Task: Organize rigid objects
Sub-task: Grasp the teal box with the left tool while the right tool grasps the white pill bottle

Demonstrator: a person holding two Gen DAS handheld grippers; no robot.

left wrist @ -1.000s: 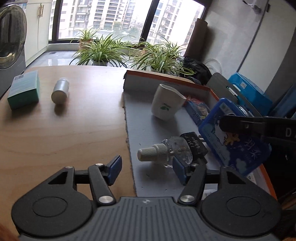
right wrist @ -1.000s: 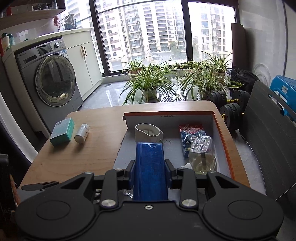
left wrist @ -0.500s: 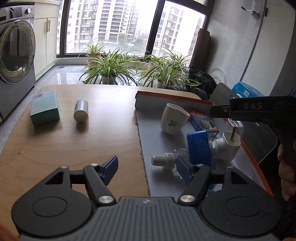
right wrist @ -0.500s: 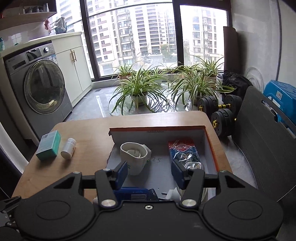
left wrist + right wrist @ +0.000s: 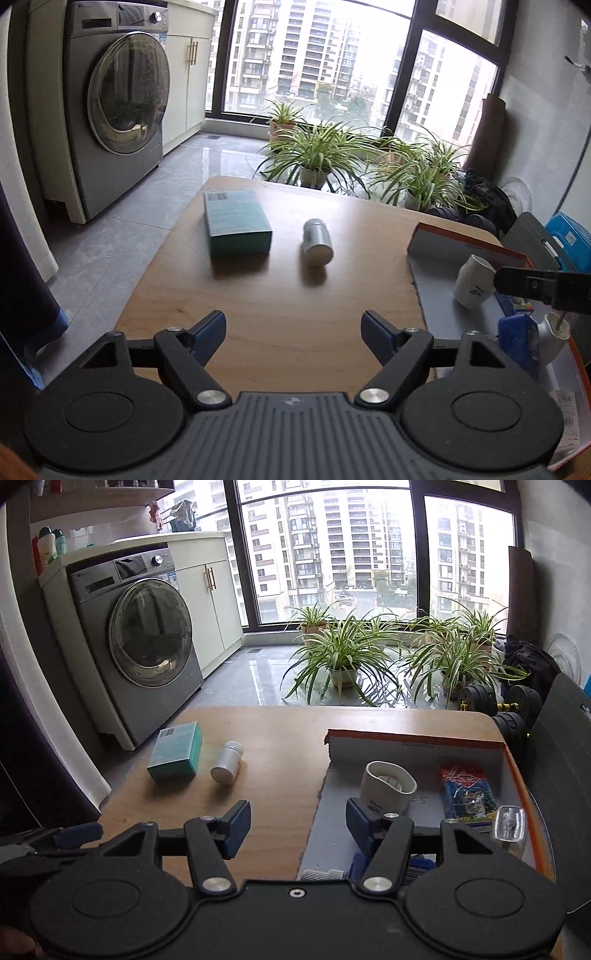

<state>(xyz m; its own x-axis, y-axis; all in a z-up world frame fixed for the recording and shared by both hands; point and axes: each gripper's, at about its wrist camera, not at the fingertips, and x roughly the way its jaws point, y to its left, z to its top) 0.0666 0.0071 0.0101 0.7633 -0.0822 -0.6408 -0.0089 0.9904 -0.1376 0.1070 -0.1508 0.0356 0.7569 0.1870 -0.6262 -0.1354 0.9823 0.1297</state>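
A teal box [image 5: 236, 229] and a small white bottle [image 5: 317, 242] on its side lie on the wooden table [image 5: 280, 295], ahead of my left gripper [image 5: 293, 326]. Its jaws are opening with nothing between them. The orange-rimmed tray [image 5: 469, 245] at the right holds a white cup [image 5: 474, 282] and a blue case [image 5: 517, 343]. My right gripper [image 5: 297, 819] hovers over the tray's left edge [image 5: 314, 812], jaws opening and empty. From there the teal box [image 5: 177, 751] and bottle [image 5: 227, 762] are at the far left, and the cup [image 5: 388, 786] sits just beyond the right finger.
In the tray also lie a colourful packet [image 5: 467, 792] and a clear glass piece [image 5: 509, 823]. A washing machine [image 5: 147, 646] stands left of the table, potted plants [image 5: 343, 653] beyond its far edge, and dumbbells [image 5: 495, 698] and a dark chair [image 5: 561, 746] at the right.
The right gripper let go of the blue case, which now lies in the tray. Both grippers swung left, off the tray's contents, towards the box and bottle. The left jaws widened.
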